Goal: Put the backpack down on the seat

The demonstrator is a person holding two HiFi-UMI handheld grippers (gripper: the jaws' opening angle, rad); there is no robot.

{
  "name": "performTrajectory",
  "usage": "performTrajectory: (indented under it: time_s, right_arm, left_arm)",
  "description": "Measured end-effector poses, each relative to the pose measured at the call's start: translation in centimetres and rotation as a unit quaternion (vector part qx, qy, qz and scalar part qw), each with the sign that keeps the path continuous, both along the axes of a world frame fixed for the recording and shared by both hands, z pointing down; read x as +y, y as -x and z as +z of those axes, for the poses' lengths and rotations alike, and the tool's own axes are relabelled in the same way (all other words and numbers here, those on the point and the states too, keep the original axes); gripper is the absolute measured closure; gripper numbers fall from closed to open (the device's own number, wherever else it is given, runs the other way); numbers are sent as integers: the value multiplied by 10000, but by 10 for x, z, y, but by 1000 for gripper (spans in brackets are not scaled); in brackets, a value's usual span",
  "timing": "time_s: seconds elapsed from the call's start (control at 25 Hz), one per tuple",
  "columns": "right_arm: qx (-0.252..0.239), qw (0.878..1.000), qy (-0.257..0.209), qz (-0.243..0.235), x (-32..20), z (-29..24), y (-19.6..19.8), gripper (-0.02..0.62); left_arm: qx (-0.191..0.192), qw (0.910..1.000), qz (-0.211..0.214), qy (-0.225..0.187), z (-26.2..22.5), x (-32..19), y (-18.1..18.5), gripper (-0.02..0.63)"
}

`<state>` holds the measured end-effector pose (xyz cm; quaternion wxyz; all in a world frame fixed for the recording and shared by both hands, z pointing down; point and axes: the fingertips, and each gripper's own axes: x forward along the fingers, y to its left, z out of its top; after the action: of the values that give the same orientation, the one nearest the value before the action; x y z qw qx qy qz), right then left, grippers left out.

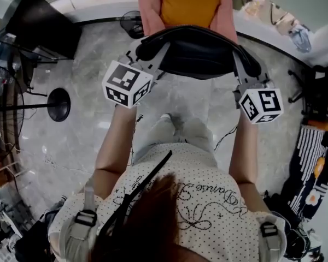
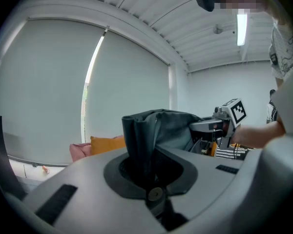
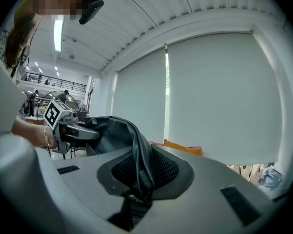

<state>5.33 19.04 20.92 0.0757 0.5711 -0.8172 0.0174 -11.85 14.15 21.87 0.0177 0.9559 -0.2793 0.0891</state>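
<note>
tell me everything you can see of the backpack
The backpack is black, of smooth, slightly shiny material like leather. It hangs stretched sideways in the air between both grippers, in folds. The left gripper is clamped on a bunched fold at one end, the right gripper on a folded edge at the other. It is above the grey floor, in front of the pink seat with an orange cushion.

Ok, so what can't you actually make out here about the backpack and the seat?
- The seat: in the head view it is cut off by the top edge, and its front is hidden behind the backpack.
- Whether the backpack touches the seat: its underside shows in no view.
- Left gripper view: only a sliver of the seat shows beside the backpack fabric.
</note>
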Motion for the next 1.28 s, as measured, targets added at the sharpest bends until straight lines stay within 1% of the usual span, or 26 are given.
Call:
performTrajectory:
  time_s: [0.16,0.28,0.6,0.8,0.92,1.04,1.28]
  right_arm:
    - [-2,10000,31,-30,-27,3,-12,532]
    - [-41,9999,43,-134,-53,8,-29,532]
    - [-6,9967,113,-808,-139,14,-69,532]
    - [6,9933,25,-1154,-183,8,-94,531]
    - [-24,9915,-11,-1303,-200,6,-97,531]
    - [-85,9906,51,-1365,-214,11,-97,531]
    - [-146,9908,189,-1330,-237,26,-87,531]
  left_arm:
    - [15,10000,-37,53,3,-24,-12,572]
    - [-15,9999,-146,65,8,-48,-28,574]
    - [-4,9968,-784,174,16,-113,-65,574]
    - [54,9933,-1140,157,11,-143,-88,574]
    - [28,9914,-1299,142,7,-154,-91,575]
    - [-30,9899,-1399,208,10,-165,-90,575]
    - [-80,9897,-1389,326,25,-189,-81,575]
